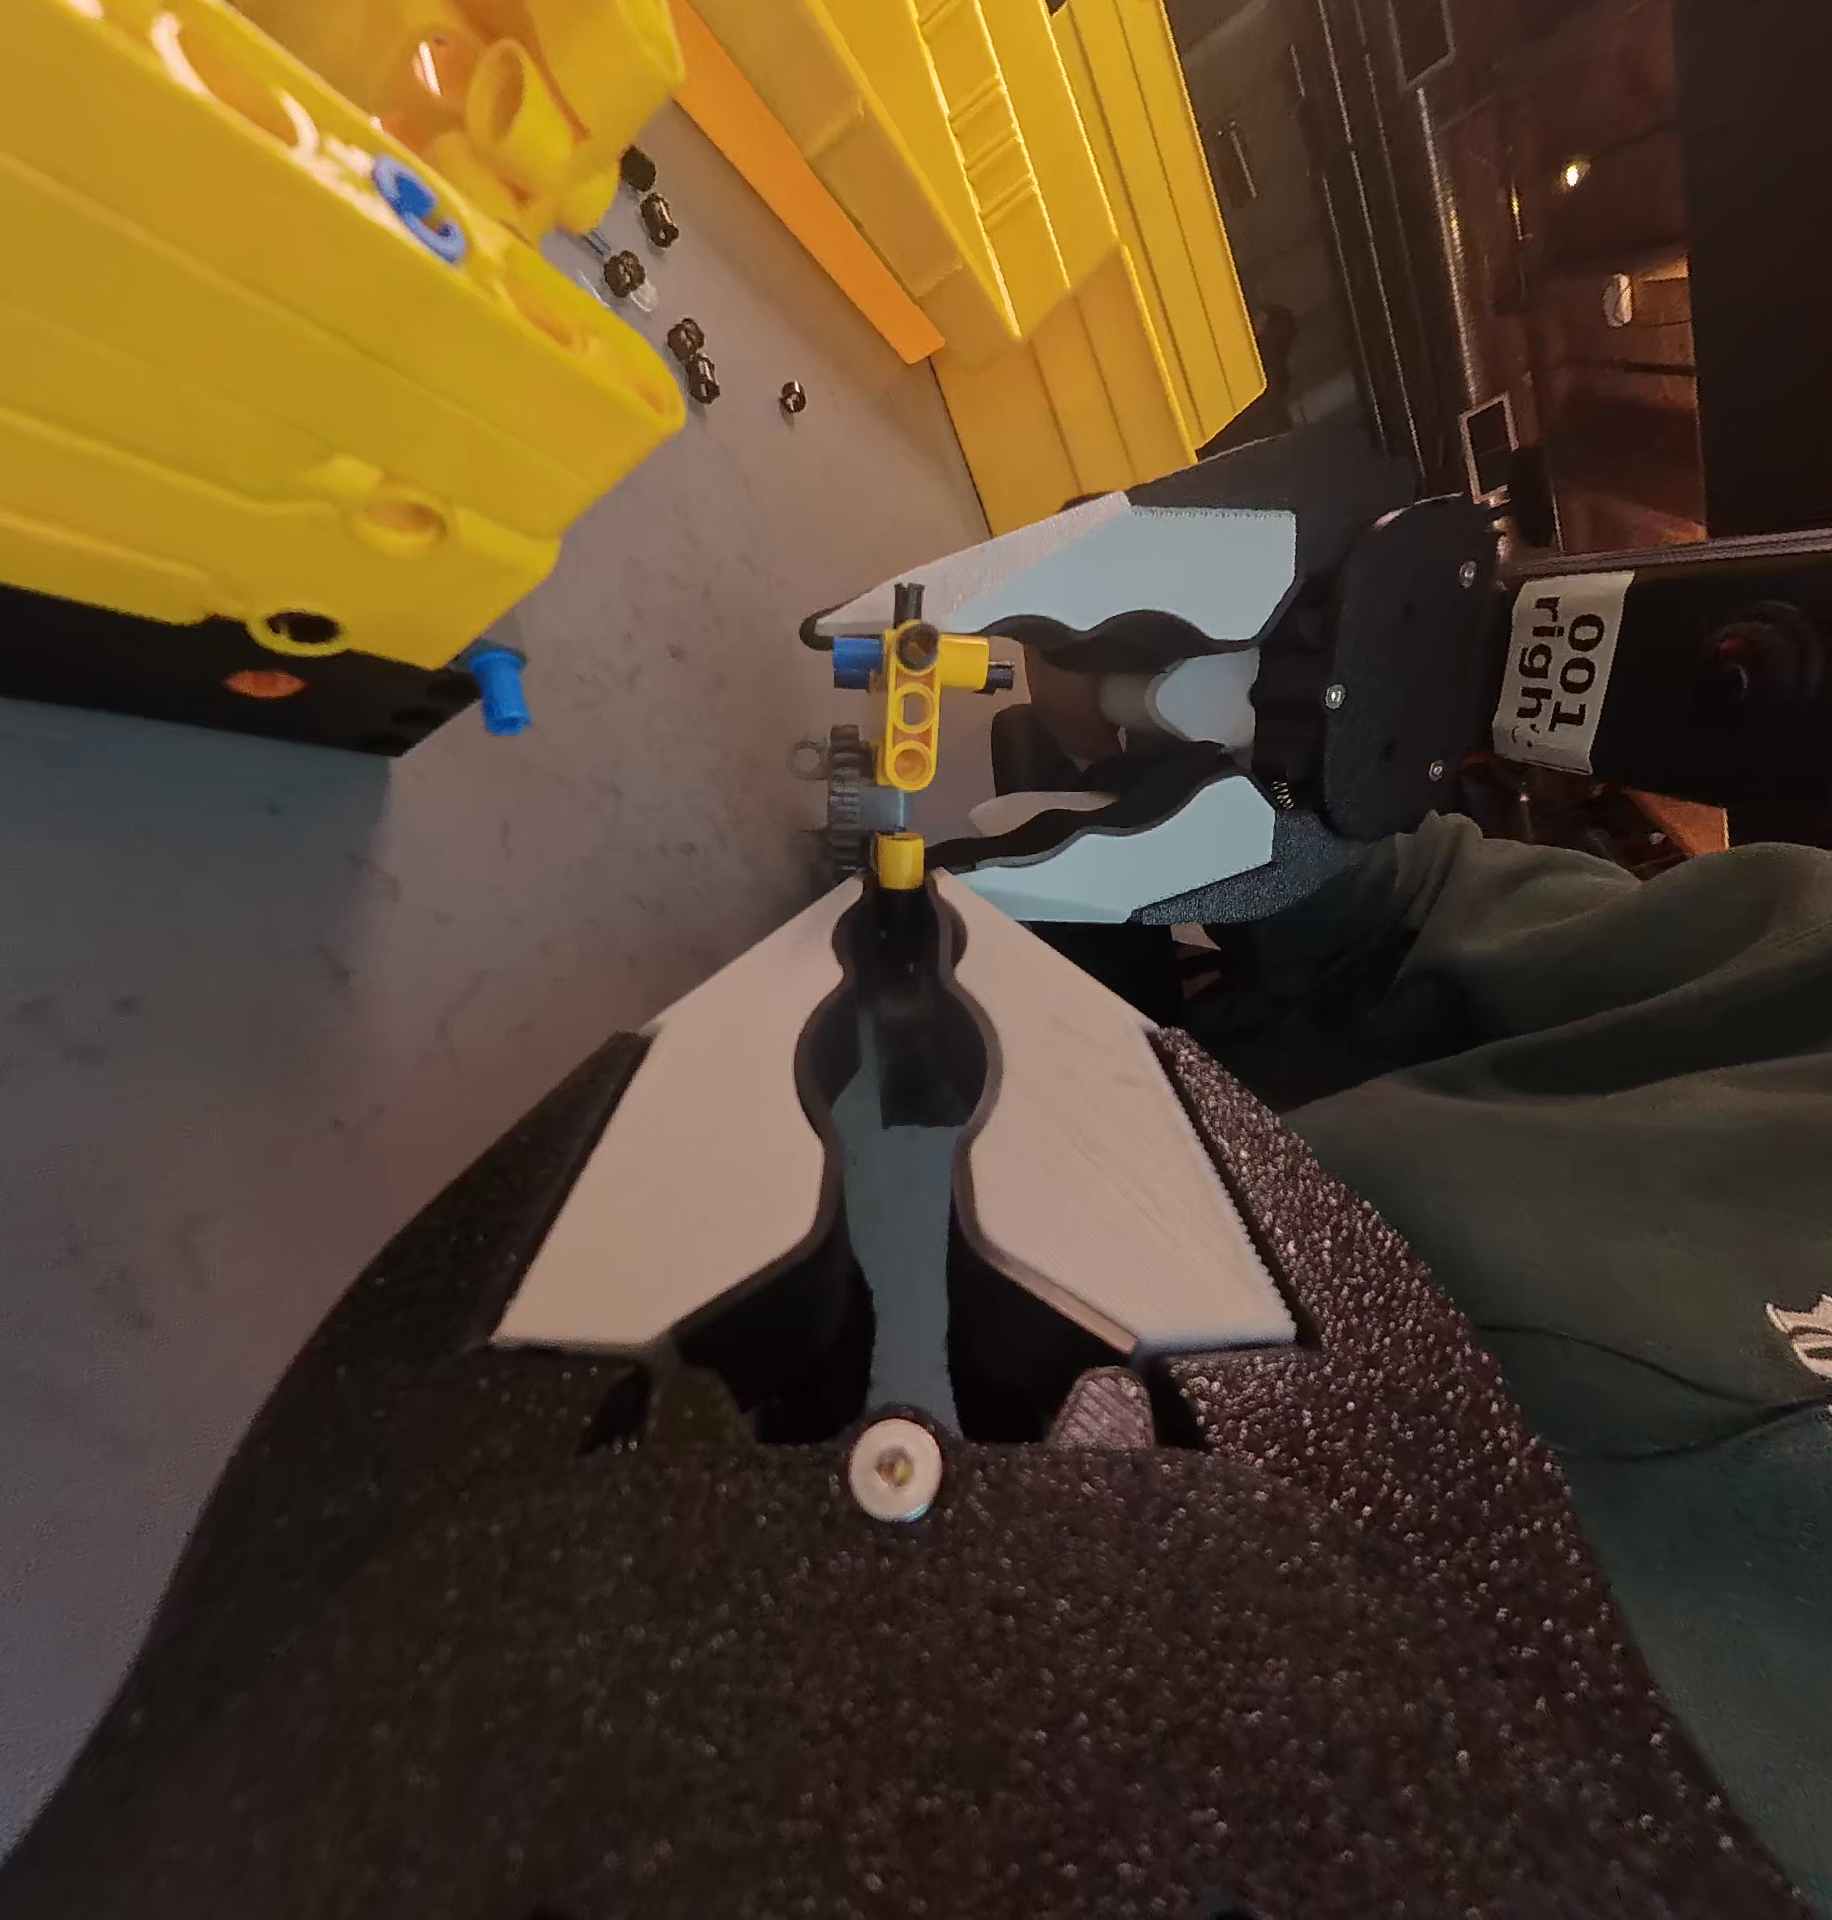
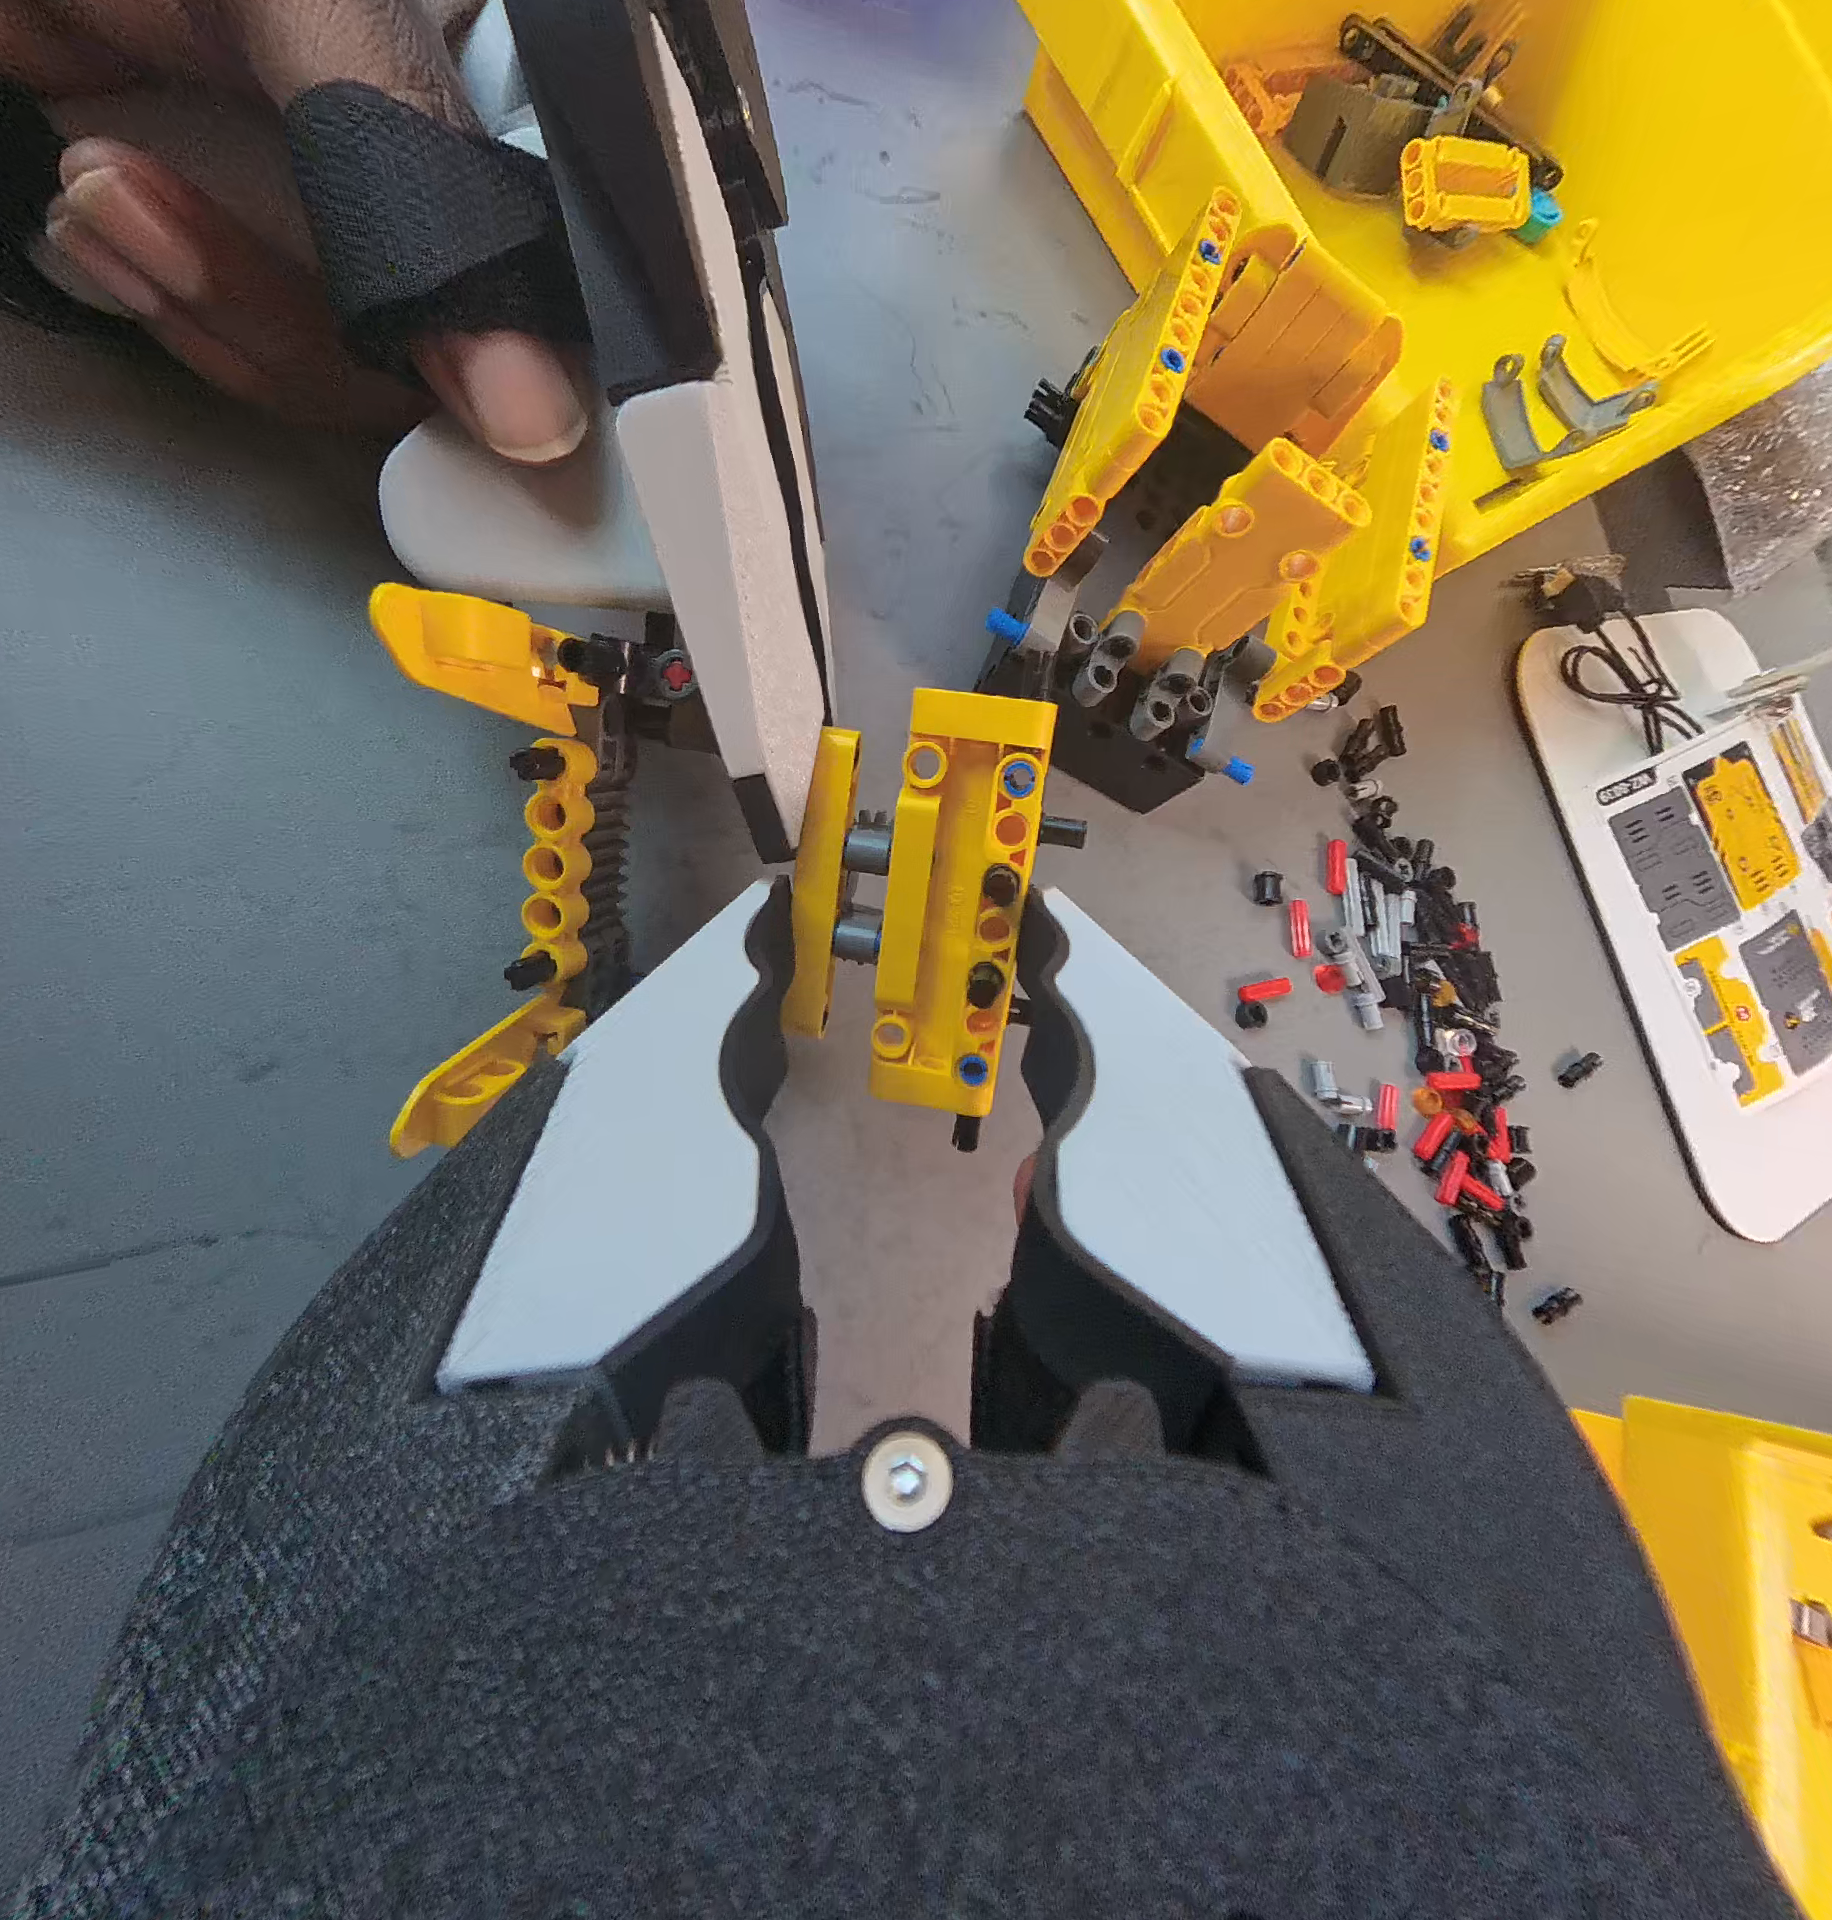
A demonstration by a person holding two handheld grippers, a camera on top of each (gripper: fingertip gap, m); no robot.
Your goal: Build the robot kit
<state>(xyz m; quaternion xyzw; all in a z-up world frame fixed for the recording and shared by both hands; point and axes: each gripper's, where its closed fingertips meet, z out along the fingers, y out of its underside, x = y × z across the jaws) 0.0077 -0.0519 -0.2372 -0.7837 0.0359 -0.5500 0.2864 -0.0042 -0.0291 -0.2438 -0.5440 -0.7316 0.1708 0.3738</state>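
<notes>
Yellow brick assembly (image 2: 933, 914) between right gripper (image 2: 907, 935), left gripper (image 2: 777, 810) touching

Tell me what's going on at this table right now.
A person holds a gripper in each hand over a grey table strewn with building-toy parts. The right gripper is closed on a small yellow assembly of beams and pins. The left gripper pinches the edge of that same assembly from the other side. Nearby sit a larger yellow model, a pile of loose pins and an instruction sheet.

Printed label (image 1: 1561, 681) on right gripper (image 1: 891, 748); lettered sticker sheet (image 2: 1743, 914).
</notes>
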